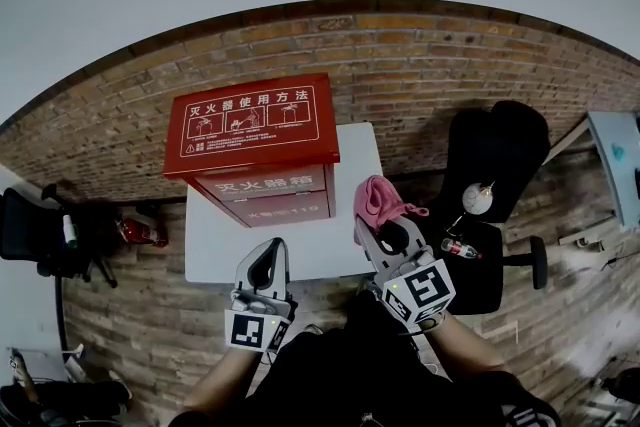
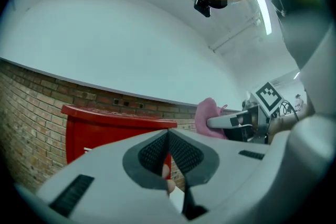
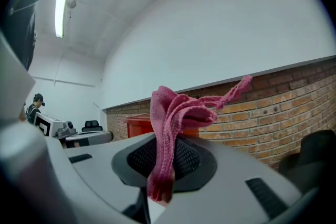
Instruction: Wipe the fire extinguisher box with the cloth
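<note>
The right gripper (image 3: 164,157) clamps the cloth (image 3: 176,113), which bunches above its fingers. The left gripper (image 2: 168,152) holds its fingers together, empty; the box (image 1: 255,140) stands beyond them.

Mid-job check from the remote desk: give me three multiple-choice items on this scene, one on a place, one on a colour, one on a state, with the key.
1. Where does the fire extinguisher box stand?
A. on the white table
B. in a cupboard
C. on a trolley

2. What colour is the cloth?
A. blue
B. pink
C. white

3. How is the left tool?
A. shut on the cloth
B. wide open
C. shut, with nothing in it

Key:
1 A, the head view shows the red box standing on the table's top.
2 B, it hangs pink from the right tool, which is shut on it.
3 C, the left gripper view shows its pads meeting with nothing held between them.
</note>
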